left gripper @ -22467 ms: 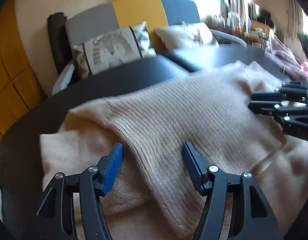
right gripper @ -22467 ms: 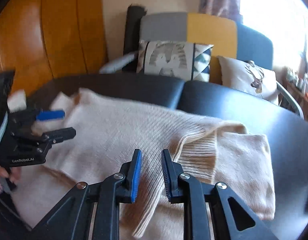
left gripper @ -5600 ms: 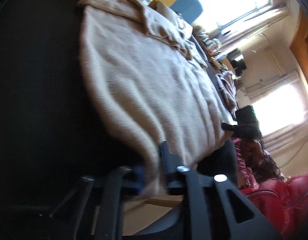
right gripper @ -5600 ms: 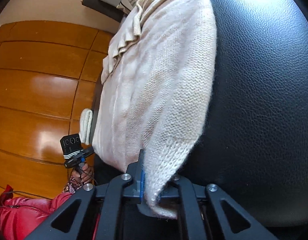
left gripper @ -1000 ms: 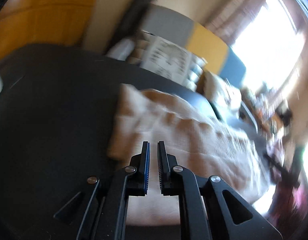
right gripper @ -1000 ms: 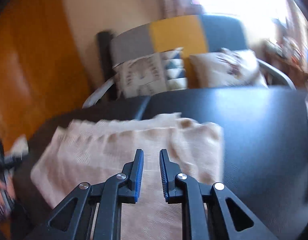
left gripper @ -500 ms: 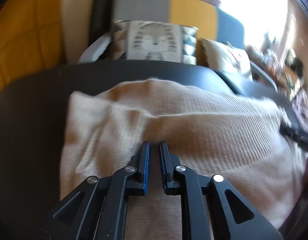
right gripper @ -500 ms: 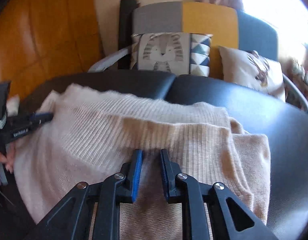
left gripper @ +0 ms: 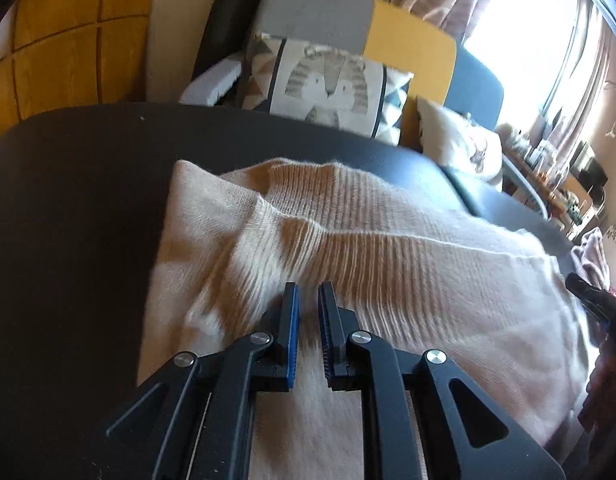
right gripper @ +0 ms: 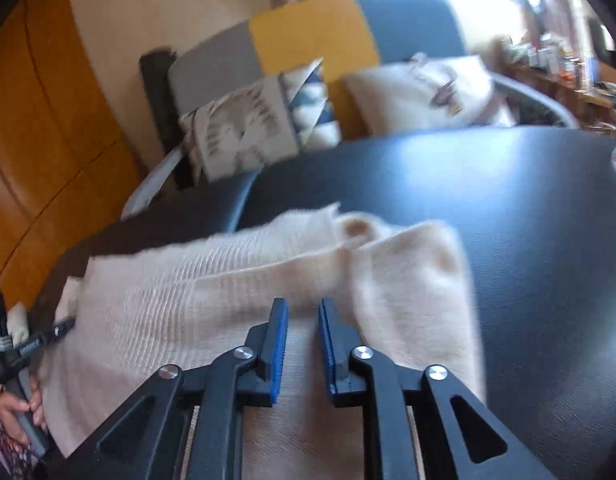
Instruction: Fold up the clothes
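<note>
Nearest, the left gripper (left gripper: 308,294) hovers low over a cream knitted sweater (left gripper: 387,272), its blue-padded jaws drawn almost together with a narrow gap and no fabric between them. The right gripper (right gripper: 299,312) is poised likewise above the same garment, jaws standing slightly apart and holding nothing; its view is smeared by motion. The sweater lies folded on a black padded surface (left gripper: 76,208), a ribbed band running across its top layer, with one folded end bunched near the left gripper and the other beside the right gripper. A hand (right gripper: 16,412) grasps the left tool's handle at the frame edge of the right view. Beyond the black surface stands a grey, yellow and blue sofa (left gripper: 407,40) bearing a cat-print cushion (left gripper: 327,80) and a white cushion (right gripper: 423,92). Orange wood panelling (left gripper: 68,48) lines the wall, and bright curtained windows (left gripper: 547,40) sit farthest off.
</note>
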`<state>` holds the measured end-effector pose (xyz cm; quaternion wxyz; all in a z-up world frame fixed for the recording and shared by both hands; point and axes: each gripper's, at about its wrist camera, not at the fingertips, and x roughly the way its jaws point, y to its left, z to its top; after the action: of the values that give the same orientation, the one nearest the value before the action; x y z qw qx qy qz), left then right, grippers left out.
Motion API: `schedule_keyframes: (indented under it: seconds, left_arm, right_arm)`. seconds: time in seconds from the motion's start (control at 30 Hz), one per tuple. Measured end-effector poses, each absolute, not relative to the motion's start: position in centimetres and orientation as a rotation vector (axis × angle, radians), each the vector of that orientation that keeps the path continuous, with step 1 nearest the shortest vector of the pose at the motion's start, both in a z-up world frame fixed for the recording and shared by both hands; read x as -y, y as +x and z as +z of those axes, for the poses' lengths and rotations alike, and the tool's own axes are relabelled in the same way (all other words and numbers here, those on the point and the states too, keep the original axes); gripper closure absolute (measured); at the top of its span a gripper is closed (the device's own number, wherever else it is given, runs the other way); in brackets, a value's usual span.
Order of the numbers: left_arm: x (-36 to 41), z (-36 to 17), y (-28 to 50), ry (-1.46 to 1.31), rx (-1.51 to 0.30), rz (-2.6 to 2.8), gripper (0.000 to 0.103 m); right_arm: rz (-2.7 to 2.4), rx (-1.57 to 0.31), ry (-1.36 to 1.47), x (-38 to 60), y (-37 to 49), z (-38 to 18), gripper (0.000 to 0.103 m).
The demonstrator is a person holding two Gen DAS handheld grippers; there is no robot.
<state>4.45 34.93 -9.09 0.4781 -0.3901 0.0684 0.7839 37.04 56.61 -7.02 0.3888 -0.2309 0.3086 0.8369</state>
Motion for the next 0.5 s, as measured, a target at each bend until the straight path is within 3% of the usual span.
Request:
schedule_keyframes:
  seconds: [0.23,0.33,0.5]
  left_arm:
    - [-30.0,-10.7,6.6,-0.977,-0.103,1.907,0.09]
    - [-28.7,-11.8,5.7,-1.039,-0.038,1.903,0.09]
    - [-28.5,-11.9,5.7,-1.018,-0.081,1.92,0.09]
  right_arm:
    - [2.153,-0.838,-0.514,-51.2,42.1,-5.9,0.084]
    - [2.188,-0.829,-0.601,-49.4,42.1,-7.3,0.084]
    - [2.065,-0.796,-0.65,-49.3,44.5,-9.8,0.088]
